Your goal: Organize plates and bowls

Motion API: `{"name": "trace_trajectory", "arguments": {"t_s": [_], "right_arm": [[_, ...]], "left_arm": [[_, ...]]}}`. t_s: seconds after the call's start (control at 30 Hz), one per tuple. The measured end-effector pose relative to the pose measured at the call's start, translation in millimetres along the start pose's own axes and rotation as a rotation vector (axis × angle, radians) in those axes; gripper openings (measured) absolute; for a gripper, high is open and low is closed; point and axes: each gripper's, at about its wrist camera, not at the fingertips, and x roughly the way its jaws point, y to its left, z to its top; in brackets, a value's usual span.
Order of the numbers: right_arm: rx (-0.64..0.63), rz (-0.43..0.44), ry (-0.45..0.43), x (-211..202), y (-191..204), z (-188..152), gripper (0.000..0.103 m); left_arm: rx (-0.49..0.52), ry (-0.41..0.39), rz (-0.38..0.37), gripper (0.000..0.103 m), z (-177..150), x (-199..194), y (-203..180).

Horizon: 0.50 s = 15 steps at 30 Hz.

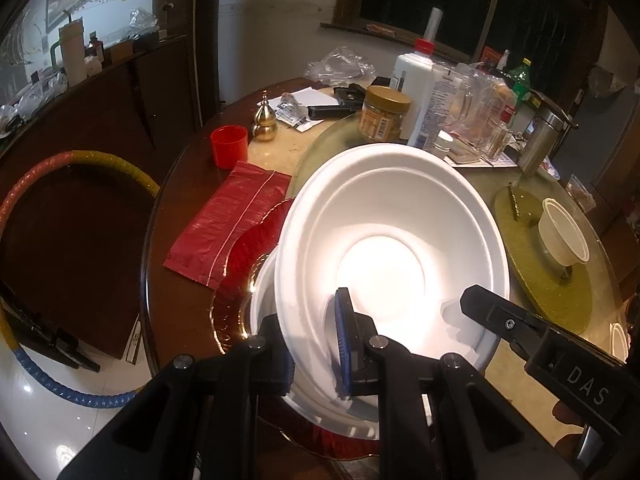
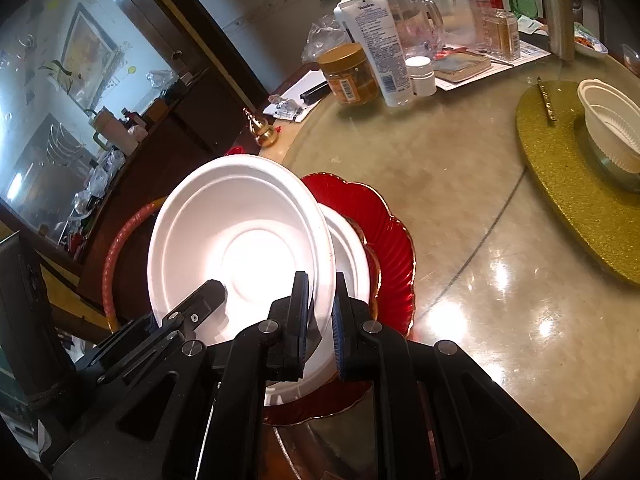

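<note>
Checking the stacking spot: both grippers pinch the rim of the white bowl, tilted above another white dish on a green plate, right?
Not quite. The plate under the other white dish is red, as the right wrist view shows. The left gripper and right gripper do pinch the tilted white bowl.

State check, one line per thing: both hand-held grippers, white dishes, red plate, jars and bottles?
left hand-held gripper: shut on white bowl's rim
right hand-held gripper: shut on same bowl's rim
white bowl: tilted, lifted
second white dish: resting on red plate
red plate: flat on table
ribbed bowl: upright on gold mat
peanut butter jar: lidded
lotion bottle: capped, upright
</note>
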Motion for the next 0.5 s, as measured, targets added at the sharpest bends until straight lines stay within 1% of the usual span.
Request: {"name": "trace_trajectory", "arguments": {"t_s": [0.5], "right_arm": [[0.003, -0.009, 0.014, 5.0, -1.2, -1.3, 0.010]], "left_arm": [[0.002, 0.016, 0.008, 0.016, -2.0, 5.3, 1.4]]}}
